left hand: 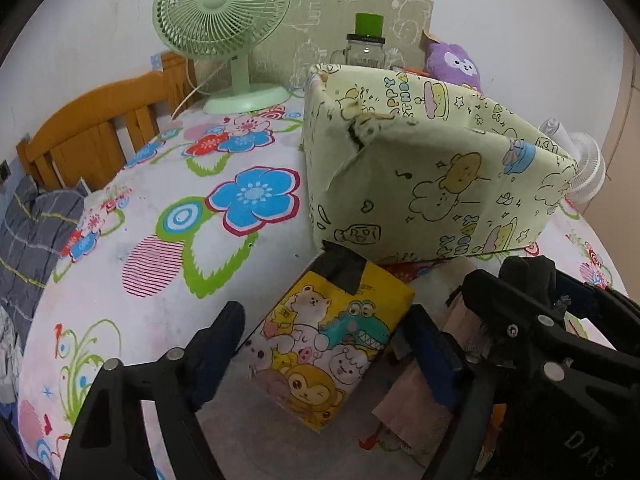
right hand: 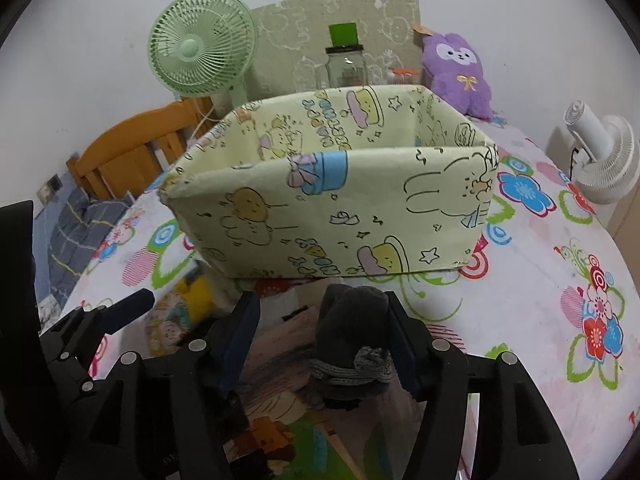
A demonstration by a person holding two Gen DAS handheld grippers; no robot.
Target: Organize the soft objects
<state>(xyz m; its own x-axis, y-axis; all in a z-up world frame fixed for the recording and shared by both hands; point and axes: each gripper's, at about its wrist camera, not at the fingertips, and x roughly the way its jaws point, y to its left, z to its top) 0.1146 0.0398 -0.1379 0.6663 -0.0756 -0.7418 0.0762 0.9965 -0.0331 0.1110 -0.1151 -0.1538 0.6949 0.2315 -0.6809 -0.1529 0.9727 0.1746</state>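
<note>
Left tool apart around yellow cartoon-print tissue pack; right tool apart, dark grey rolled sock against its right finger.

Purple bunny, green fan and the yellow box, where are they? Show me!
Purple bunny (right hand: 460, 72): right wrist view, on its tummy by the bow.
Green fan (left hand: 218, 2): left wrist view, on the round hub of the grille.
Yellow box (right hand: 320, 220): right wrist view, on its front wall.
</note>
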